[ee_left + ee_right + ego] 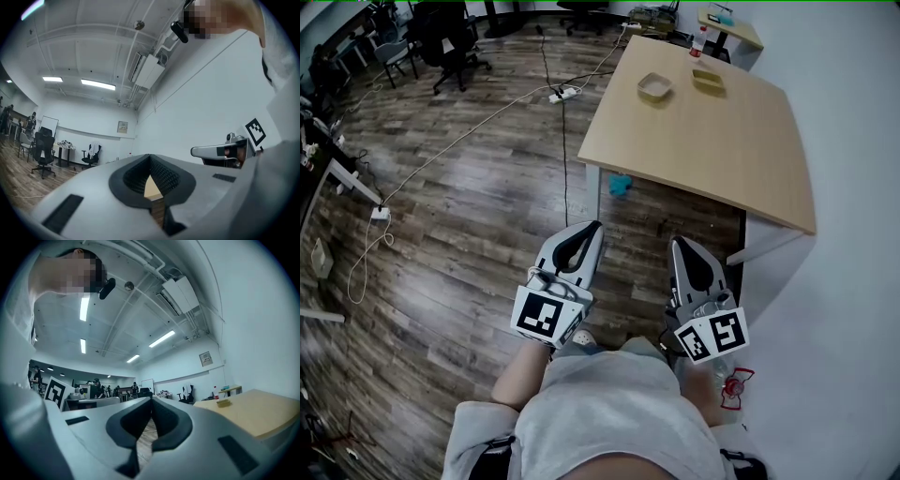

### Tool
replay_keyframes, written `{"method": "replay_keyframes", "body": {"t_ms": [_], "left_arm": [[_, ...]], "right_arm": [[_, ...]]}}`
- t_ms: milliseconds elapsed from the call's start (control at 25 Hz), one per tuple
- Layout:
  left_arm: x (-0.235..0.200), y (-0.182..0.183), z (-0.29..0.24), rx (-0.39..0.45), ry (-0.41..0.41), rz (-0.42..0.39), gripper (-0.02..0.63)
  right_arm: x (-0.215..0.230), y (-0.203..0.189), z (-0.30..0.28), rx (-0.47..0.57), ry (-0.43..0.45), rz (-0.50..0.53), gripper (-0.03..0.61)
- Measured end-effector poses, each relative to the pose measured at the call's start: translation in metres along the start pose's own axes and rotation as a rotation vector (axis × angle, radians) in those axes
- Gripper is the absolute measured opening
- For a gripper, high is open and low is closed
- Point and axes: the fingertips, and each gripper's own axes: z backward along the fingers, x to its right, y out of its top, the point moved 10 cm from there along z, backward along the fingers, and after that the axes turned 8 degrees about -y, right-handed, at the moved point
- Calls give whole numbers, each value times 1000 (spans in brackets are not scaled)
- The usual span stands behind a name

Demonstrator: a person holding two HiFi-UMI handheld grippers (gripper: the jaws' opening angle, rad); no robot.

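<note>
The person stands on the wooden floor [469, 234] in front of the desk [703, 141] and holds both tools low, close to the body. The left gripper [593, 227] has its jaws pressed together at the tips. In the left gripper view [150, 157] only a narrow slit shows under the tips, a piece of the desk top is seen through it, and nothing is between the pads. The right gripper [677, 242] is in the same condition: tips together, no object inside, as its own view confirms [151, 399].

Both tips point toward the near edge of the desk, the left one close to the near left corner, and neither touches it. A beige dish [655, 86] and an olive tray [709, 80] lie close to the far edge, well apart from the grippers. A blue object [621, 185] lies on the floor under the near edge, and a cable [565, 159] runs along the floor just beside the near left corner. A clear object with red marking [734, 386] is beside the right gripper's marker cube.

To judge from this, the careful way is to carry both tools level and apart from each other, higher than the desk's near edge. The feet should stay away from the cable, and the right elbow away from the clear object.
</note>
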Motion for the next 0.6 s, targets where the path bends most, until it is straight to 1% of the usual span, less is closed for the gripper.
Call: {"method": "replay_keyframes", "body": {"t_ms": [120,320,600], "left_arm": [[-13,-3,-2,-18,-7,4,15],[-22,-10,-9,-22,-26,32,15],[-42,-16,-44,-24,-16,44,15]], "right_arm": [[-4,0,-8,2,-12,4,11],[-5,-3,-13,-14,-31,13,11],[23,-9,-48,-30,-26,8,11]]}}
